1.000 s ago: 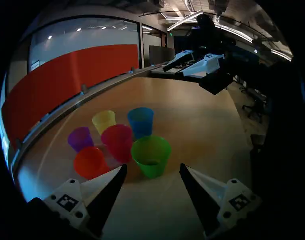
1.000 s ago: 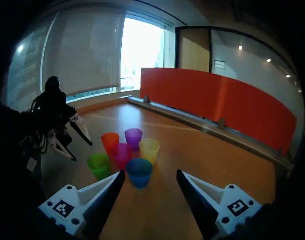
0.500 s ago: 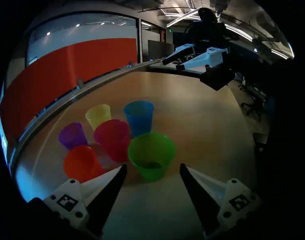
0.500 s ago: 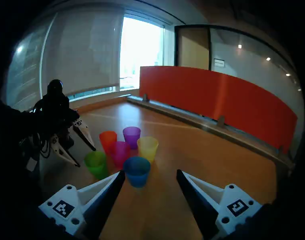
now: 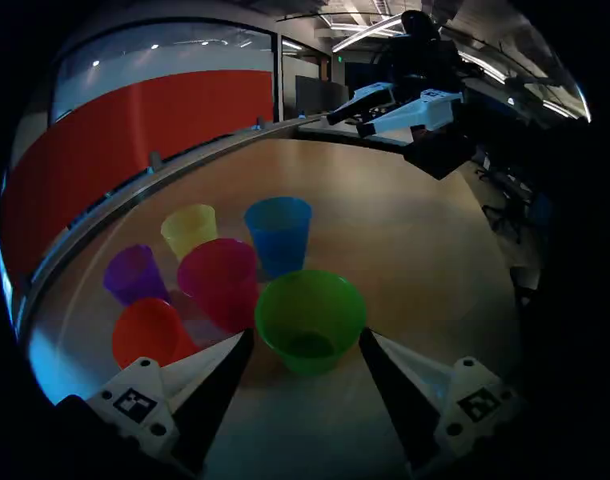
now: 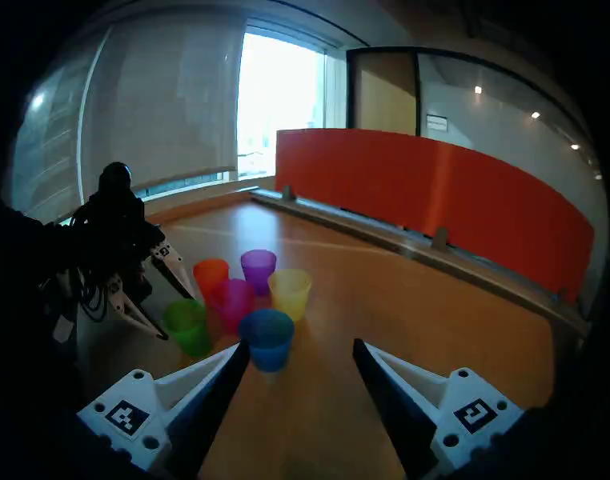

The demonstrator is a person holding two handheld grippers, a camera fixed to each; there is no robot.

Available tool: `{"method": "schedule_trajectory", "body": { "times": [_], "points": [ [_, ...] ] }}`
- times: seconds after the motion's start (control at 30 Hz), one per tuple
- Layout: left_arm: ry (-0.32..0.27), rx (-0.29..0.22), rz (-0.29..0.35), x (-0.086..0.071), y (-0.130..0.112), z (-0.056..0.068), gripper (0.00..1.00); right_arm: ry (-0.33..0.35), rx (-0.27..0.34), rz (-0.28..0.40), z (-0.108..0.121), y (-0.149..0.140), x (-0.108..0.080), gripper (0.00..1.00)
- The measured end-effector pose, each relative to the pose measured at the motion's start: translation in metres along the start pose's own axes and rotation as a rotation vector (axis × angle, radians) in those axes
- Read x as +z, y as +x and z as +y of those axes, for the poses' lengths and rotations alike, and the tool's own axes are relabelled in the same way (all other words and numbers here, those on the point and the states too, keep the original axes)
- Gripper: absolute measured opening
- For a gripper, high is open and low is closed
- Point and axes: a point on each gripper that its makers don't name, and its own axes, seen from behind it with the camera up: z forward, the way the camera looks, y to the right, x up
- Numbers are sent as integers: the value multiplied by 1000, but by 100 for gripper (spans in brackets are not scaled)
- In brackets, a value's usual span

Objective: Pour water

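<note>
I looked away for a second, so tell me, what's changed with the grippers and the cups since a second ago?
The left gripper moved forward to the green cup, which now sits at its open fingertips. Nothing was grasped. The right gripper stayed open behind the blue cup; neither cup shifted.

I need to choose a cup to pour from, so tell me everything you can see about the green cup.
The green cup is a tapered tumbler of translucent plastic, standing upright and open-mouthed on the wooden table. A darker patch lies at its bottom; whether that is water cannot be told. It is the cup nearest the left gripper, whose open jaws flank its rim without clearly pressing on it. The pink cup stands close beside it; contact cannot be told.
</note>
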Motion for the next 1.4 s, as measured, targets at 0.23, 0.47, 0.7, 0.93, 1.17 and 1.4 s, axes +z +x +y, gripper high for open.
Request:
{"method": "schedule_trajectory", "body": {
  "times": [0.23, 0.47, 0.7, 0.93, 1.17, 1.4],
  "points": [
    [-13, 1, 1, 9, 4, 2, 98, -1, 2, -1, 3, -2, 1, 99],
    [-15, 2, 1, 14, 6, 3, 98, -4, 4, -2, 6, -4, 0, 100],
    [-15, -7, -2, 18, 7, 4, 93, -7, 2, -2, 7, -6, -1, 100],
    [-19, -9, 6, 17, 7, 7, 86, -6, 3, -4, 7, -7, -1, 100],
    [-14, -15, 25, 14, 12, 6, 86, 1, 1, -6, 5, -7, 1, 99],
    [6, -29, 46, 4, 17, 1, 86, 7, -4, -14, 1, -12, 6, 100]
  ]
}}
